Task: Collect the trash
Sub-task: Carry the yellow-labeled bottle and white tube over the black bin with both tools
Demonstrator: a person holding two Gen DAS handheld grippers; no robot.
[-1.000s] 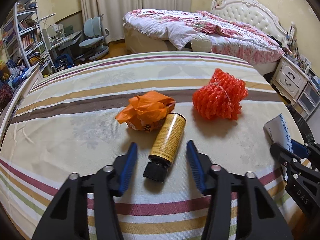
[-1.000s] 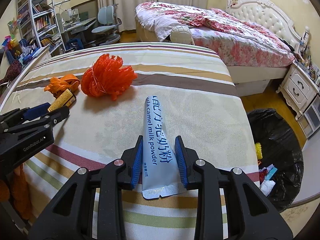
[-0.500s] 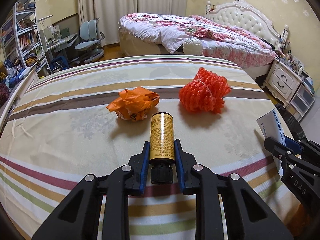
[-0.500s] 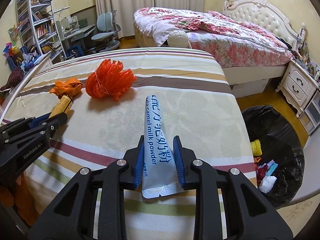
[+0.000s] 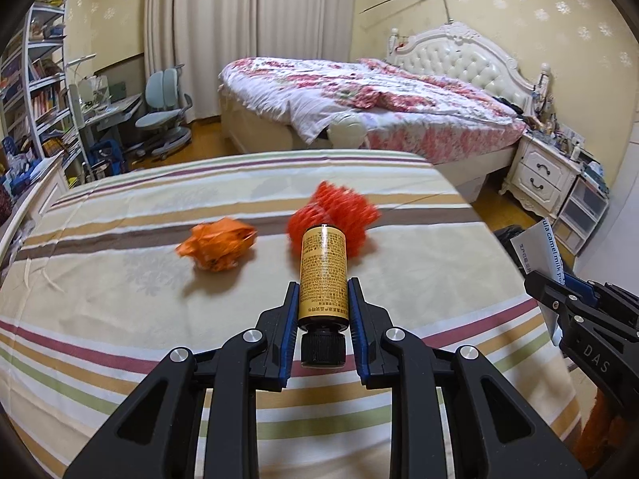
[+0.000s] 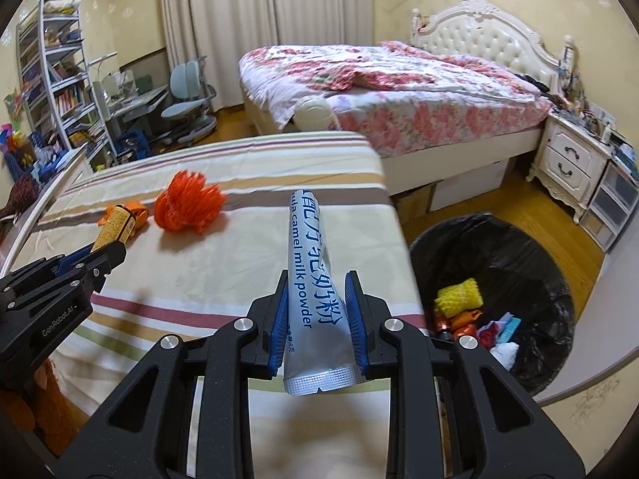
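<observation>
On the striped-cloth bench, a crumpled orange plastic wrapper lies at about 10 o'clock from the left hand-held gripper, which is clamped on a yellow-labelled cylindrical bottle with a black cap, lifted clear of the cloth, with a red-orange foam net bundle behind it at 12 o'clock. The right hand-held gripper grips a silver-white camel milk powder sachet with blue lettering. A black-lined trash bin holding colourful scraps stands on the floor at its 3 o'clock.
</observation>
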